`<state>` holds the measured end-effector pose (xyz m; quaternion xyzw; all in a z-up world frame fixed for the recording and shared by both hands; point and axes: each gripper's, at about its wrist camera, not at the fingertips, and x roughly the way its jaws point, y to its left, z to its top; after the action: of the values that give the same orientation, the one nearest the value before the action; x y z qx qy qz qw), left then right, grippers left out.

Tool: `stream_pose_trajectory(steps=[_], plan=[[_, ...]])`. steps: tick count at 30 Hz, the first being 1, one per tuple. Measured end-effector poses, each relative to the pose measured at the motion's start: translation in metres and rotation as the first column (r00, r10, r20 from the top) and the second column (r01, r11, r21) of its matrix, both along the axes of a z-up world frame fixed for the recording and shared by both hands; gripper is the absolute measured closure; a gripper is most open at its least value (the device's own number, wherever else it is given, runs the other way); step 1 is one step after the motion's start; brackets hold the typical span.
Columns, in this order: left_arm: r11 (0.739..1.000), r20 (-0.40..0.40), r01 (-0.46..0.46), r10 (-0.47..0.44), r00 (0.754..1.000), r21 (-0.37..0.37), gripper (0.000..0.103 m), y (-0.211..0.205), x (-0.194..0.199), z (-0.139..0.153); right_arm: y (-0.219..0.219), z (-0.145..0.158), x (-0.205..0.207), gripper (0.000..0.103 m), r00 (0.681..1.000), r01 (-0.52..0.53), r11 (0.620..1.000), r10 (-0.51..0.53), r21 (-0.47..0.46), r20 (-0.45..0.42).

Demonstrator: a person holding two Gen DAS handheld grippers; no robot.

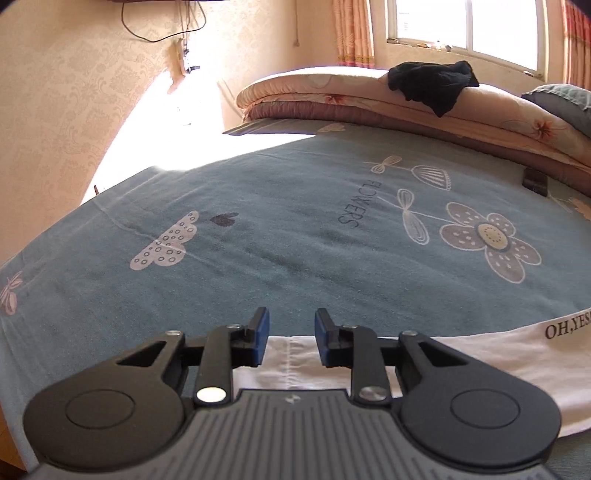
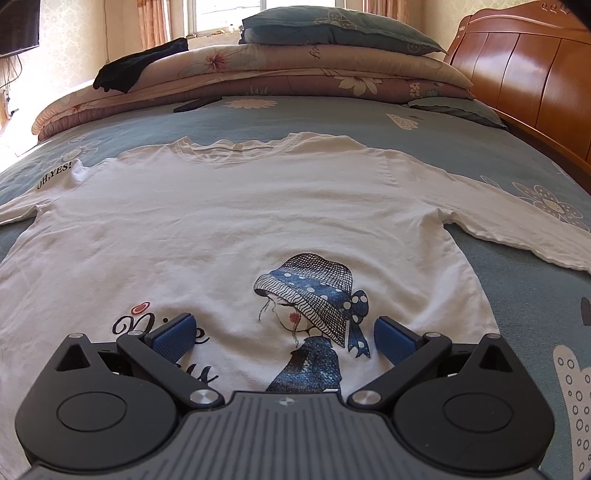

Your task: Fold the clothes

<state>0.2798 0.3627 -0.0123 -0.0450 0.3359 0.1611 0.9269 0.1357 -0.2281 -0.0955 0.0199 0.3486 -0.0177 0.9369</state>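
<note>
A white long-sleeved T-shirt [image 2: 229, 221] lies flat, front up, on the bed, with a print of a girl in a blue hat and its collar at the far end. My right gripper [image 2: 284, 332] hovers over the shirt's lower front, wide open and holding nothing. In the left wrist view only a white sleeve [image 1: 480, 354] with "OH,YES" lettering shows. My left gripper [image 1: 291, 332] sits just above the sleeve's end, its blue pads [image 1: 262, 332] parted with a narrow gap and nothing between them.
The blue flowered bedsheet [image 1: 295, 236] covers the bed. Folded quilts [image 2: 277, 70] with a pillow [image 2: 332, 29] and a black garment [image 2: 140, 62] are stacked at the far side. A wooden headboard [image 2: 524, 74] stands right. A dark flat object [image 2: 197, 103] lies by the quilts.
</note>
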Motion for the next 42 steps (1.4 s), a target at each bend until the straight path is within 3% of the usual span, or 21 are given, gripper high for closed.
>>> stream_pose_trajectory(steps=[1, 3, 6, 8, 11, 16, 21, 24, 33, 35, 42], plan=[[0.998, 0.011, 0.067, -0.067, 0.998, -0.018, 0.056, -0.016, 0.008, 0.004, 0.0, 0.0, 0.0, 0.0, 1.0, -0.003, 1.0, 0.003, 0.0, 0.003], [0.974, 0.031, 0.218, -0.217, 0.976, -0.067, 0.056, -0.058, 0.031, 0.008, -0.001, 0.0, -0.001, 0.0, 1.0, -0.011, 1.0, 0.011, 0.001, 0.007], [0.916, 0.061, 0.387, -0.382, 0.922, -0.11, 0.055, -0.118, 0.061, 0.005, -0.003, -0.001, -0.002, 0.0, 1.0, -0.023, 1.0, 0.023, 0.007, 0.016], [0.878, 0.066, 0.472, -0.468, 0.881, -0.074, 0.054, -0.153, 0.079, -0.004, -0.004, -0.001, -0.003, 0.0, 0.999, -0.028, 1.0, 0.028, 0.012, 0.021], [0.843, 0.02, 0.537, -0.537, 0.843, 0.007, 0.053, -0.19, 0.104, -0.016, -0.005, -0.002, -0.004, 0.0, 0.999, -0.034, 0.999, 0.033, 0.019, 0.025], [0.822, -0.084, 0.569, -0.57, 0.818, -0.029, 0.052, -0.218, 0.135, -0.034, -0.006, -0.002, -0.005, 0.0, 0.999, -0.045, 0.999, 0.044, 0.021, 0.028], [0.837, -0.136, 0.547, -0.544, 0.828, -0.019, 0.051, -0.218, 0.134, -0.048, -0.007, -0.002, -0.005, 0.0, 0.998, -0.05, 0.998, 0.05, 0.022, 0.029], [0.856, -0.159, 0.517, -0.513, 0.844, -0.013, 0.046, -0.211, 0.132, -0.056, -0.007, -0.002, -0.006, 0.0, 0.998, -0.05, 0.999, 0.05, 0.021, 0.03], [0.924, 0.011, 0.375, -0.375, 0.927, -0.073, 0.045, -0.186, 0.093, -0.031, -0.006, -0.003, -0.006, 0.0, 0.998, -0.049, 0.999, 0.049, 0.017, 0.032], [0.941, -0.006, 0.338, -0.339, 0.941, -0.031, 0.035, -0.195, 0.08, -0.028, -0.006, -0.003, -0.006, 0.0, 0.998, -0.049, 0.999, 0.048, 0.017, 0.032], [0.968, 0.015, 0.244, -0.245, 0.969, 0.054, 0.02, -0.222, 0.03, -0.027, -0.005, -0.003, -0.007, 0.0, 0.998, -0.046, 0.999, 0.045, 0.016, 0.034]])
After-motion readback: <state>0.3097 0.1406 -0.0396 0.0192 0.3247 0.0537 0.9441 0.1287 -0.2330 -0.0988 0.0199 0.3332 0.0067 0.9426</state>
